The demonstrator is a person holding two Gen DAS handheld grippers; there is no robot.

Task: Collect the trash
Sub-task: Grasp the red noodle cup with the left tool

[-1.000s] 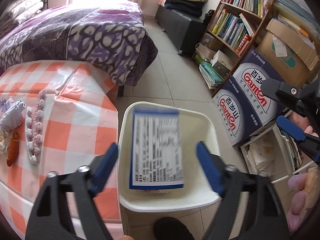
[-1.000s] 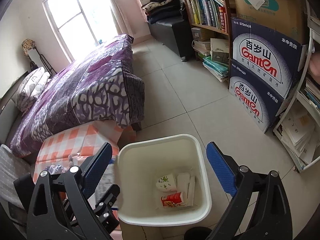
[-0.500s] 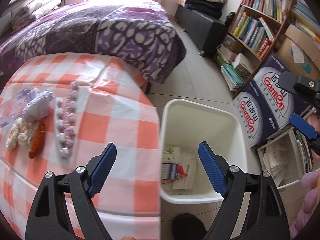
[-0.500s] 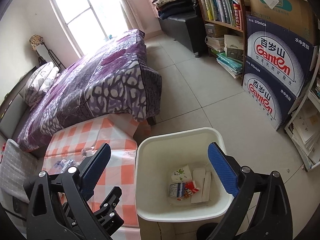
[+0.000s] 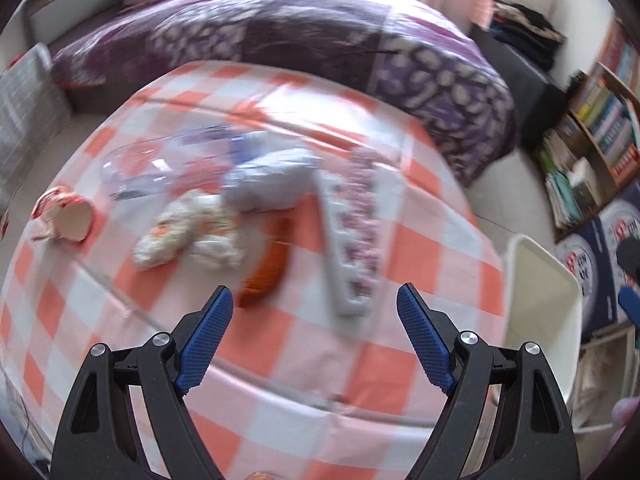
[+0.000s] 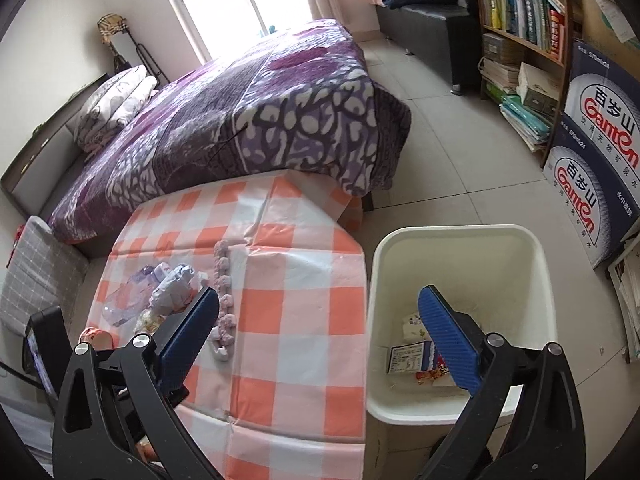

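Two spread, empty grippers: left gripper [image 5: 311,302] over checked table [image 5: 280,344], right gripper [image 6: 318,304] straddling bin [image 6: 374,264] rim.

Through my left wrist view nearly everything on the checked tablecloth [image 5: 280,360] smears with motion: the pale crumpled wad [image 5: 272,180], the orange scrap [image 5: 268,268] and the clear wrapper [image 5: 148,168] have no readable edges (what each is, I cannot tell). The white bin [image 5: 536,304] is half cut off at the right, its inside hidden there. In my right wrist view my own left finger [image 6: 188,332] covers part of the litter pile [image 6: 168,292], and my right finger [image 6: 448,340] hides some of the packets [image 6: 408,356] in the bin; their print is too small to read.
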